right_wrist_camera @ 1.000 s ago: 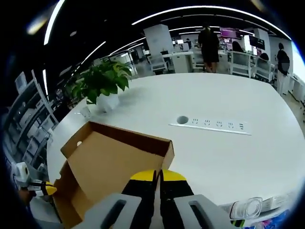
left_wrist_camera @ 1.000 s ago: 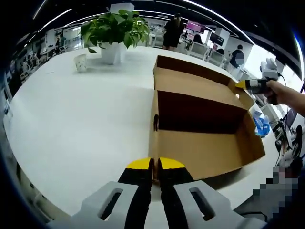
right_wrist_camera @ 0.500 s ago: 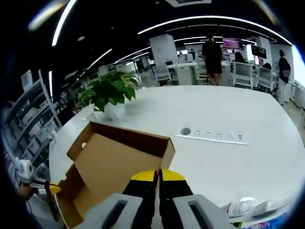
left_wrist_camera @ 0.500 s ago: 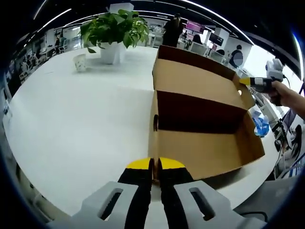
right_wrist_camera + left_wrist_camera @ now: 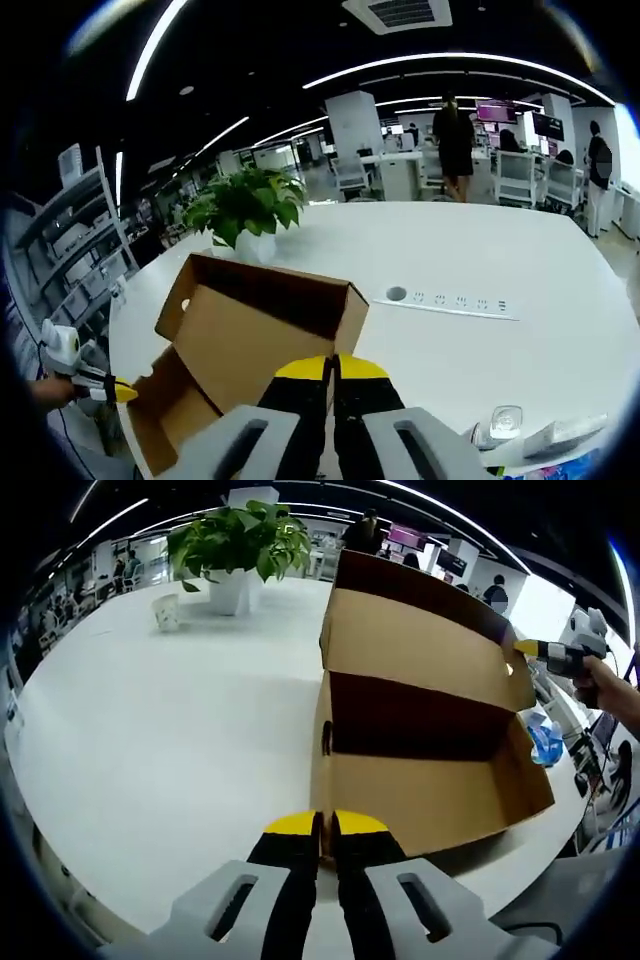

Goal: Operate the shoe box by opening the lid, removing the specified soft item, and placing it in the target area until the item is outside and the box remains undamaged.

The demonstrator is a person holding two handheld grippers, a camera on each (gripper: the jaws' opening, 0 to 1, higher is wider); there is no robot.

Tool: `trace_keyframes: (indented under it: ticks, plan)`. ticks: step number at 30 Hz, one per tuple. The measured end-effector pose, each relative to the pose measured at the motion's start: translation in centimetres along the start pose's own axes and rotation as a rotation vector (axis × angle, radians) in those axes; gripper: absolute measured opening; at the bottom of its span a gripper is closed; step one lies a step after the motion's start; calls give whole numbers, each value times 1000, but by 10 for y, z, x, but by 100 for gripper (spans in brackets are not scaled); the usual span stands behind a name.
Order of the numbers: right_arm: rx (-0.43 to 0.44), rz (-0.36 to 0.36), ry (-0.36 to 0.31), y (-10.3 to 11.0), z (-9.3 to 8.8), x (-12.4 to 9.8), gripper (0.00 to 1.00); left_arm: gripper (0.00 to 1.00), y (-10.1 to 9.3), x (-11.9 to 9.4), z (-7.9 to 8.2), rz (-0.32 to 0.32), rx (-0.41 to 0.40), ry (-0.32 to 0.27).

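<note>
White office tabletop (image 5: 150,720) is carrying the shoe box (image 5: 420,780), which is sitting right of centre in the left gripper view; its lid (image 5: 420,645) is standing steeper than a second ago, now nearly upright, so opening is almost finished; the box's interior is looking empty from here, with no soft item visible; the left gripper (image 5: 324,825) is pinching the box's near wall with jaws closed; the right gripper (image 5: 333,368), jaws together, is clamping the lid's edge at lower centre; a potted plant (image 5: 238,542) is standing upper left.
</note>
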State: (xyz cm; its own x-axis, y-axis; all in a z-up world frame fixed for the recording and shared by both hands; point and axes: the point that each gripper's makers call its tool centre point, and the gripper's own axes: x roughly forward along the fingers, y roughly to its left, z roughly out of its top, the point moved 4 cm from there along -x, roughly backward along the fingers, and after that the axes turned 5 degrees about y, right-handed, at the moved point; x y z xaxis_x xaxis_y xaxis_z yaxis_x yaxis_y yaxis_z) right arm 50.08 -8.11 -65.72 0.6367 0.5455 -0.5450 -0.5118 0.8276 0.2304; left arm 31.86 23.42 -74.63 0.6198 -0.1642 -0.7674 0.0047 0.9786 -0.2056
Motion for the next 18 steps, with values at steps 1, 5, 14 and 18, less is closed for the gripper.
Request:
trace_keyframes:
  ticks: [1, 5, 14, 18]
  plan:
    - [-6, 1, -5, 1, 1, -1, 0, 2, 0, 0, 0, 0, 0, 0]
    - [-18, 5, -19, 0, 3, -2, 0, 2, 0, 0, 0, -3, 4, -5]
    - [-41, 14, -73, 8, -4, -19, 0, 2, -1, -1, -1, -20, 3, -16]
    - [-51, 21, -90, 14, -7, -27, 0, 3, -1, -2, -2, -23, 4, -23]
